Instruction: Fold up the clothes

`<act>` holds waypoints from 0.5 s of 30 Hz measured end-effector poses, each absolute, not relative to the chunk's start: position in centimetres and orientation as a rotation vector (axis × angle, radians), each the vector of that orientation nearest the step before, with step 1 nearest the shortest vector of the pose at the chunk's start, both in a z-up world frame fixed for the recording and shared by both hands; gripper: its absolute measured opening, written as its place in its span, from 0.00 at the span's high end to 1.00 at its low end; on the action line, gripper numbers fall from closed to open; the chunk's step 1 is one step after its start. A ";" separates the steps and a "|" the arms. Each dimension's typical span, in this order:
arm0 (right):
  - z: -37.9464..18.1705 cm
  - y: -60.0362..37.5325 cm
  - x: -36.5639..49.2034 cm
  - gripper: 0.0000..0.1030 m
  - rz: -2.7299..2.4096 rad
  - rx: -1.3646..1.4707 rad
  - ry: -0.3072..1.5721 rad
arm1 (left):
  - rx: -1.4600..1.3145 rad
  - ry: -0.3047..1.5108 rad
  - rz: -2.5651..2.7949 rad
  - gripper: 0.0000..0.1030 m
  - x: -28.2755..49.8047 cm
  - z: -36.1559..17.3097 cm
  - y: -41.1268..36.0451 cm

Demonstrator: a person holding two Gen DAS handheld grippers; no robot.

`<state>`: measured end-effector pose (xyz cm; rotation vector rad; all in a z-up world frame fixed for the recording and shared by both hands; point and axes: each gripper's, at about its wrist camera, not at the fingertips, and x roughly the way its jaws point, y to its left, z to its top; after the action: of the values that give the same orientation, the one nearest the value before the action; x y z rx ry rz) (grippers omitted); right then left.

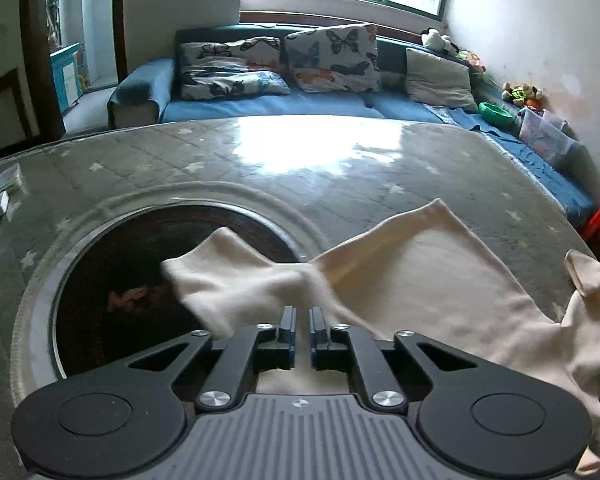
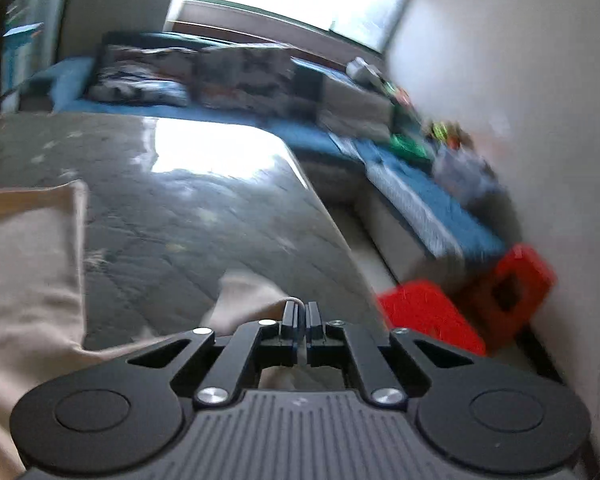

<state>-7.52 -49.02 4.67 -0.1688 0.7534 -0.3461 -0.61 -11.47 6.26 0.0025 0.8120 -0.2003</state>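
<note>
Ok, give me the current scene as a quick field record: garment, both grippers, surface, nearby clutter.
garment: cream garment, partly spread on the table, one part bunched and lifted
left gripper: jaws nearly shut, pinching a bunched part of the cloth
right gripper: shut on a cloth edge near the table's right edge; view blurred
surface: quilted star-pattern table cover with a round dark inset
clutter: red stools on the floor, right of the table

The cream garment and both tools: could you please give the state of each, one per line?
Cream garment: partly spread on the table, bunched and twisted where pinched, sleeve lifted.
Left tool: shut on the garment's gathered fabric.
Right tool: shut on a garment edge; view blurred.
Table: covered by a glossy quilted cloth.
</note>
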 end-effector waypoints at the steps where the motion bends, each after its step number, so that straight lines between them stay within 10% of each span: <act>1: 4.5 -49.2 -7.9 0.93 -0.335 -0.157 0.761 | 0.015 0.811 -0.199 0.75 -0.5 6.1 -12.0; 3: 4.3 -48.8 -8.8 0.84 -0.309 -0.167 0.764 | 0.031 0.828 -0.168 0.57 0.2 5.5 -12.9; 6: 4.2 -48.5 -9.6 0.75 -0.255 -0.156 0.754 | 0.024 0.867 -0.137 0.55 1.3 4.5 -13.8; 10: 4.4 -47.0 -10.3 0.56 -0.145 -0.155 0.752 | 0.040 0.890 -0.105 0.89 1.8 3.4 -13.9; 15: 3.5 -45.2 -10.7 0.54 -0.062 -0.188 0.792 | 0.037 0.841 -0.102 0.96 0.1 4.4 -12.4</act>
<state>-10.69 -45.19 3.53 -0.1881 0.7917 -0.0618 0.06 -12.40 4.37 0.0372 0.8405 -0.1017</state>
